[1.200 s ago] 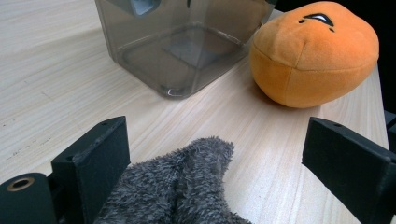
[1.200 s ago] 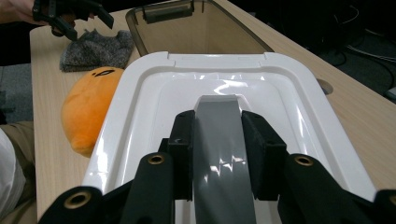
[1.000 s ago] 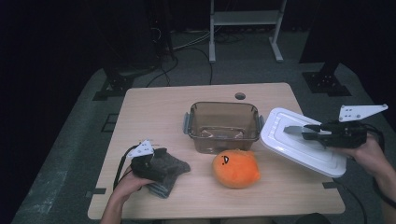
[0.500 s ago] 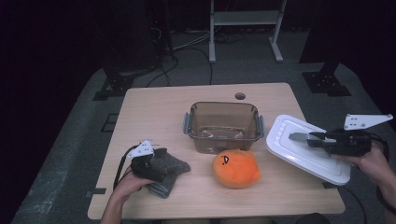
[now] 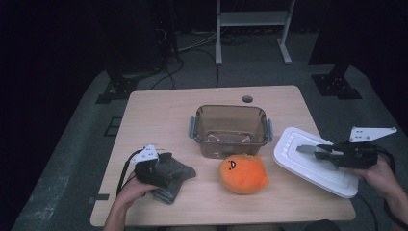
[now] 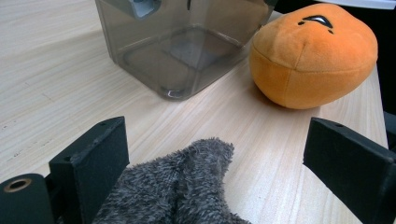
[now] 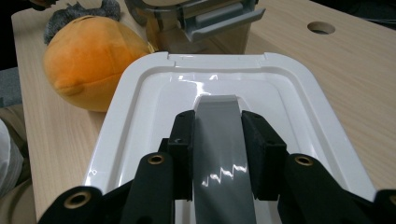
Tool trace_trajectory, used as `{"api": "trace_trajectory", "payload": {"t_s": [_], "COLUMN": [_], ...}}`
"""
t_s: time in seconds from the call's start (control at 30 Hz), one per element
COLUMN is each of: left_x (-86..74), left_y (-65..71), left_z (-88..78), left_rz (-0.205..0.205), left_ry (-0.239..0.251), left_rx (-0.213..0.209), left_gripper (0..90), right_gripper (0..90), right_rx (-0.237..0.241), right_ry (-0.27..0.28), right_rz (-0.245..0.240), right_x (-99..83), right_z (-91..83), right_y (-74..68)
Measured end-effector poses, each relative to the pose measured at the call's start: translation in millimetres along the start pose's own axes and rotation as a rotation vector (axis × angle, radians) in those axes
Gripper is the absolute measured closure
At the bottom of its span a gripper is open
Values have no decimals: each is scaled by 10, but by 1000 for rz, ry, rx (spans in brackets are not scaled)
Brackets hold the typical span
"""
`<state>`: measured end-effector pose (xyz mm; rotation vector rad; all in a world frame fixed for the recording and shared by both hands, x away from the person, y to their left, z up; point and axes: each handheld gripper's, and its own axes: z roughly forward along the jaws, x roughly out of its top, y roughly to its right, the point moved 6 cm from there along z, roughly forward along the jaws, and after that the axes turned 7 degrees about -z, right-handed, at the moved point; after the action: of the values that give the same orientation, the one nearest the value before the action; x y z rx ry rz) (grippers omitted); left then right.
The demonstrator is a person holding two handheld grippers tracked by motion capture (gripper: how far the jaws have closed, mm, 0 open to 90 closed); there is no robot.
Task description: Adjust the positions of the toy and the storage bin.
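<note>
lowered since the earlier frame, the white rectangular plastic lid now lies flatter at the counter's right edge, closer to the surface, and the right gripper has come down with it; the left gripper has kept its place.

going by size: the light wooden counter carries everything. the clear brownish plastic storage box with grey side latches stands open near the centre. the white lid sits at about 4 o'clock from the box, well apart from it. the round orange plush toy with a stitched face lies at 6 o'clock from the box, just beside it. the small grey fuzzy cloth lies at about 8 o'clock.

the right gripper's fingers are narrow, clamped on the lid's grey handle strip. the left gripper's fingers stand wide, the cloth between them, not squeezed.
</note>
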<state>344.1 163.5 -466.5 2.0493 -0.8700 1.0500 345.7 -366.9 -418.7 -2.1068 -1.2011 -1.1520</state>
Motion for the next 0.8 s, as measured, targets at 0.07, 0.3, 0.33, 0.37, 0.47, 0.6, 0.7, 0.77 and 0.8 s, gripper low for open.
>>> {"api": "trace_trajectory", "payload": {"t_s": [0.07, 0.3, 0.33, 0.37, 0.47, 0.6, 0.7, 0.77, 0.8], "left_x": [0, 0, 0, -1, 1, 1, 0, 0, 0], "left_y": [0, 4, 5, 4, 1, 2, -1, 0, 0], "left_z": [-3, -1, 0, -1, -1, -1, -3, -4, -3], "left_rz": [1, 0, -1, 0, 4, 4, 3, 4, 3], "left_ry": [-1, -3, -2, -2, -2, -3, -4, -3, -3], "left_rx": [-1, -1, 0, 0, 0, 0, 1, 1, 0], "left_gripper": [59, 59, 59, 59, 59, 59, 59, 59, 59], "right_gripper": [656, 656, 656, 656, 656, 656, 656, 656, 656], "right_rx": [2, 10, 10, 9, 15, 18, 20, 22, 21], "right_ry": [-5, -11, -11, -13, -7, -12, -13, -13, -14], "right_rz": [4, 30, 34, 37, 50, 55, 57, 56, 57], "right_x": [-40, -174, -196, -211, -256, -303, -331, -355, -365], "right_z": [33, 125, 140, 149, 193, 251, 291, 311, 317], "right_y": [-7, -22, -21, -21, -36, -50, -63, -72, -75]}}
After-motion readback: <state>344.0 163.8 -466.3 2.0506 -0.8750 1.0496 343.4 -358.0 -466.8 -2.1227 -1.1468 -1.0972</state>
